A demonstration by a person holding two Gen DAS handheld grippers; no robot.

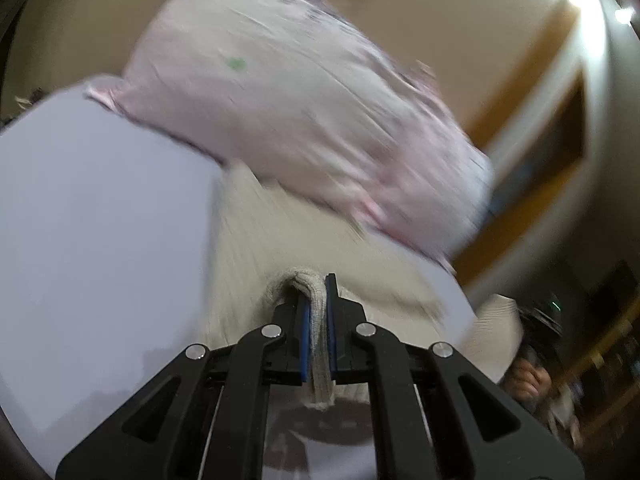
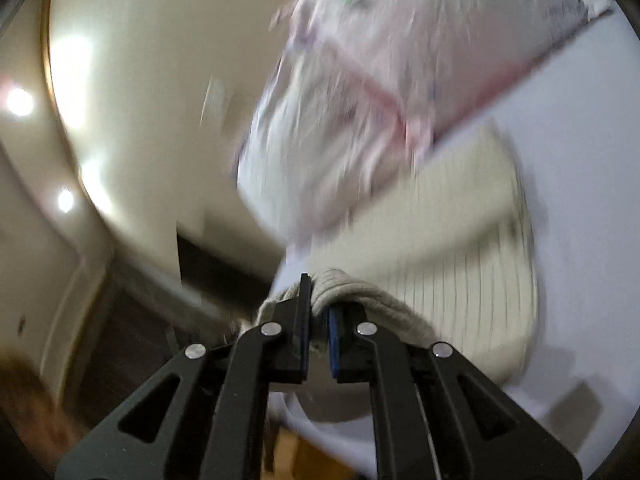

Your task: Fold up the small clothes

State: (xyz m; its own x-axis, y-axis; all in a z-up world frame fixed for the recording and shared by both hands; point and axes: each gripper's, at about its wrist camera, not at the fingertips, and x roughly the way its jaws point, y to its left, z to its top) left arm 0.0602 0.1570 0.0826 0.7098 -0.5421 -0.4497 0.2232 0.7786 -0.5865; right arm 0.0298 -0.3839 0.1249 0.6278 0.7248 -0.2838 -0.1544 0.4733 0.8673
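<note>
A cream ribbed knit garment (image 1: 280, 232) lies on a white table (image 1: 100, 220). My left gripper (image 1: 318, 292) is shut on a folded edge of it; the cloth bulges past the fingertips. In the right wrist view the same garment (image 2: 460, 272) spreads out to the right, and my right gripper (image 2: 318, 300) is shut on another thick edge of it at the table's left rim. Both views are blurred by motion.
A large pale pink pile of clothes (image 1: 300, 92) sits on the table just beyond the cream garment, also in the right wrist view (image 2: 380, 80). The table edge (image 2: 304, 428) lies below the right gripper. A person's hand (image 1: 528, 380) shows at lower right.
</note>
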